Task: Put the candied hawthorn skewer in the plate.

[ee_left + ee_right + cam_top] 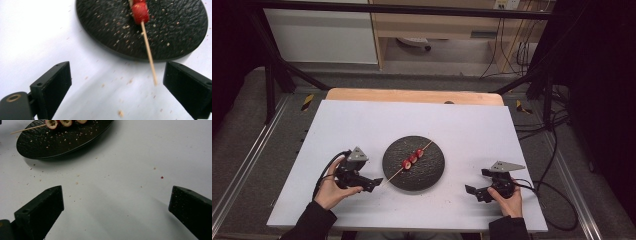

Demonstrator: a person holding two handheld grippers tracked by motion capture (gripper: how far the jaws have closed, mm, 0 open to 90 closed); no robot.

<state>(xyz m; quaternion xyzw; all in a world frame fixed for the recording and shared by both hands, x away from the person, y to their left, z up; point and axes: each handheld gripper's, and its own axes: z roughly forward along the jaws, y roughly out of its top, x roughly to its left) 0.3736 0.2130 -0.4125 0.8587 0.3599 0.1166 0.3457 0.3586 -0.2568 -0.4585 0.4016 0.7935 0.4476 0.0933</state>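
Fruit pieces, three red ones, are sitting threaded on a thin wooden skewer that is lying diagonally across a round black plate in the middle of the white surface. The skewer's near end is reaching past the plate's rim toward the left tongs, which a hand is holding just beside the plate. In the left gripper view the jaws are standing wide apart with the bare skewer tip lying between them, nearer the right-hand jaw and touching neither; the lowest fruit piece is resting on the speckled plate, and crumbs are lying scattered on the surface. The right tongs, held in the other hand, are hanging well apart from the plate, jaws spread with nothing but bare surface between them. In the right gripper view the plate is sitting far off at upper left.
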